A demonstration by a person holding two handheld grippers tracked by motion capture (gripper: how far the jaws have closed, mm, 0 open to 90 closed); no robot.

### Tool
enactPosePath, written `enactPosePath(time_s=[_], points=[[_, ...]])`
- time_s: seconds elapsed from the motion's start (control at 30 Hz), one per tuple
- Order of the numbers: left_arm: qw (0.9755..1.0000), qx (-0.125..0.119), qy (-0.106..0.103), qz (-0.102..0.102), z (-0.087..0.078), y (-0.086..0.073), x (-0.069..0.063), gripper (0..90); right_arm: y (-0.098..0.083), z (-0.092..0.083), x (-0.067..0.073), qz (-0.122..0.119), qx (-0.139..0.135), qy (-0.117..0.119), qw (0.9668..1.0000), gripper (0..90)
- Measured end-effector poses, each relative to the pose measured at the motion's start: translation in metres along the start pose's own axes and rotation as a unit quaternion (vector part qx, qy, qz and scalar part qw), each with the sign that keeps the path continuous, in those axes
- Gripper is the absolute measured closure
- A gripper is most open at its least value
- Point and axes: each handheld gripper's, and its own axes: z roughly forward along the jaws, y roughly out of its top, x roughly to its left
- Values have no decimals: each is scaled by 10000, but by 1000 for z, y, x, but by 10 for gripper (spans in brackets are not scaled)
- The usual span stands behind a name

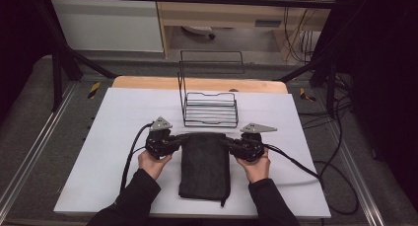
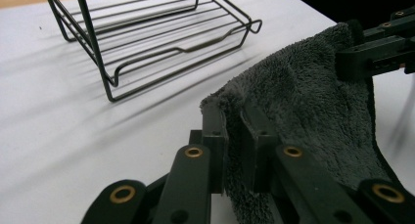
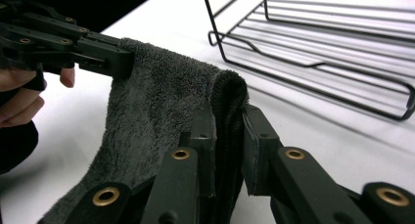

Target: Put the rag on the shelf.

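The left gripper and the right gripper are each clamping one far corner of the dark towel. The towel is hanging between them over the white table, just before the wire rack.

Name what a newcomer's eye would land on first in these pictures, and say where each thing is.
First, the dark towel at the middle of the white table, pinched at its two far corners by the left tongs and the right tongs. Next, the black wire rack standing just beyond the towel, toward the table's far edge.
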Motion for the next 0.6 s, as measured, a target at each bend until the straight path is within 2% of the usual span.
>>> enactPosePath(time_s=[0.6], points=[[9992,-377,-75,147,-21,17,-13,815,13,-20,7,-212,-380,-38,9990,788]])
